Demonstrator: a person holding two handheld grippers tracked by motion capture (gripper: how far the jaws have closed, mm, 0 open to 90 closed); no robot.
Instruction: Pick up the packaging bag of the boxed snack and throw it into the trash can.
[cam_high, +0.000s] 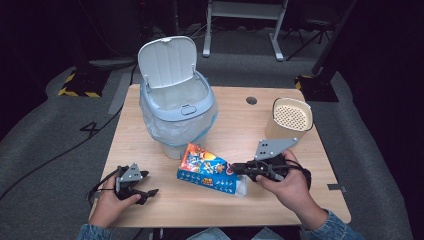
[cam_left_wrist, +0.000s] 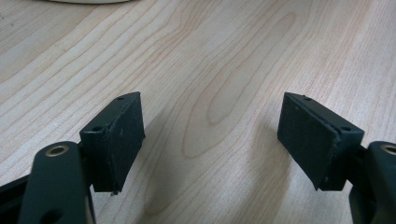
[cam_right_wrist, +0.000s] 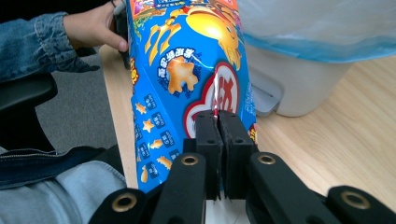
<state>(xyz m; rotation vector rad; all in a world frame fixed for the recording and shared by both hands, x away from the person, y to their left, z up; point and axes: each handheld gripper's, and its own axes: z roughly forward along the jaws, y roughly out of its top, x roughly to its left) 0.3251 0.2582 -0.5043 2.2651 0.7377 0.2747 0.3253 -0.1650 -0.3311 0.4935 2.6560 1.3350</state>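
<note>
Desk (cam_high: 300, 200): bin (cam_high: 177, 107) rear-left, snack box (cam_high: 207, 170) just before it, perforated container (cam_high: 290, 120) rear-right.

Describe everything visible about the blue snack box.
The blue snack box is glossy printed cardboard, with orange star and fish shaped crackers and a red-and-white logo on its face. It lies on the wooden table in front of the open bin. The right gripper is shut on a thin flap at its end, jaws pressed together.
</note>
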